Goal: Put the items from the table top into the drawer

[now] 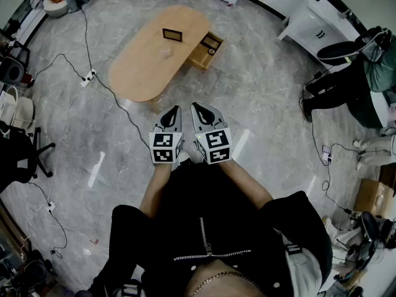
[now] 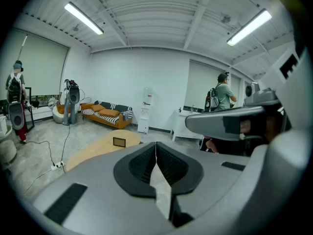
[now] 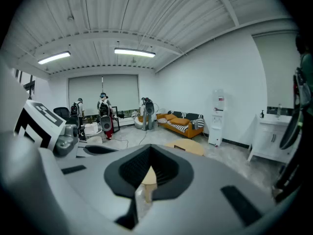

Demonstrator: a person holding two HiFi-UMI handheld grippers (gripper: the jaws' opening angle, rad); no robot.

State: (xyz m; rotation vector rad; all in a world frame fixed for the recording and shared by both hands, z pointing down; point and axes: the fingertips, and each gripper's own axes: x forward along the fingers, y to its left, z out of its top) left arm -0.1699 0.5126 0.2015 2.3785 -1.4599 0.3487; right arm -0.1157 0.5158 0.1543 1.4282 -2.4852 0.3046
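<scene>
An oval wooden table (image 1: 145,60) stands on the floor ahead of me. On its top are a small dark framed item (image 1: 172,34) and a small pale item (image 1: 166,53). Its drawer (image 1: 201,57) is pulled open on the right side, with a round item (image 1: 212,51) inside. My left gripper (image 1: 176,109) and right gripper (image 1: 195,106) are held side by side above the floor, well short of the table, both shut and empty. In the left gripper view the left gripper (image 2: 156,143) points at the table (image 2: 98,150). The right gripper (image 3: 150,147) also faces the table (image 3: 190,147).
Cables and a power strip (image 1: 90,76) lie on the floor left of the table. A white cabinet (image 1: 312,20) and a seated person (image 1: 352,82) are at the right, a black chair (image 1: 21,156) at the left. An orange sofa (image 2: 105,115) stands by the far wall.
</scene>
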